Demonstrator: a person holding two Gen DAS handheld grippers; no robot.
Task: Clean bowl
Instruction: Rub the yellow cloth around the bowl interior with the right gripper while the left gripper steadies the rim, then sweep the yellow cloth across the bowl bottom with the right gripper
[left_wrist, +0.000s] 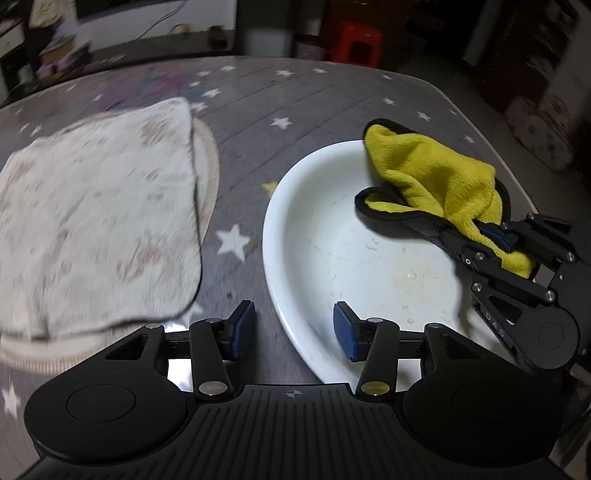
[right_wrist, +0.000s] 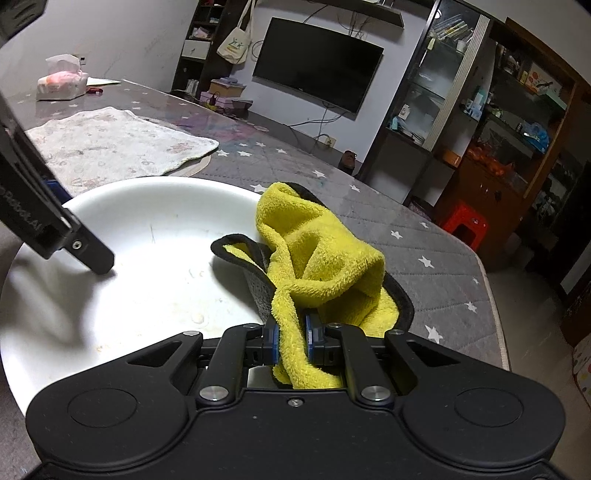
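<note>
The pale towel (left_wrist: 99, 218) is motion-blurred, and the white bowl (right_wrist: 155, 206) is partly hidden behind the right hand-held gripper (right_wrist: 291, 339).

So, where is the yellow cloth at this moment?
The yellow cloth is pinched in the right claw and hangs over the far right rim of the white bowl; in the left wrist view it is on the right side.

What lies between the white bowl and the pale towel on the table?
Only bare star-print table cover separates the white bowl from the pale towel; the left wrist view shows it best.
</note>
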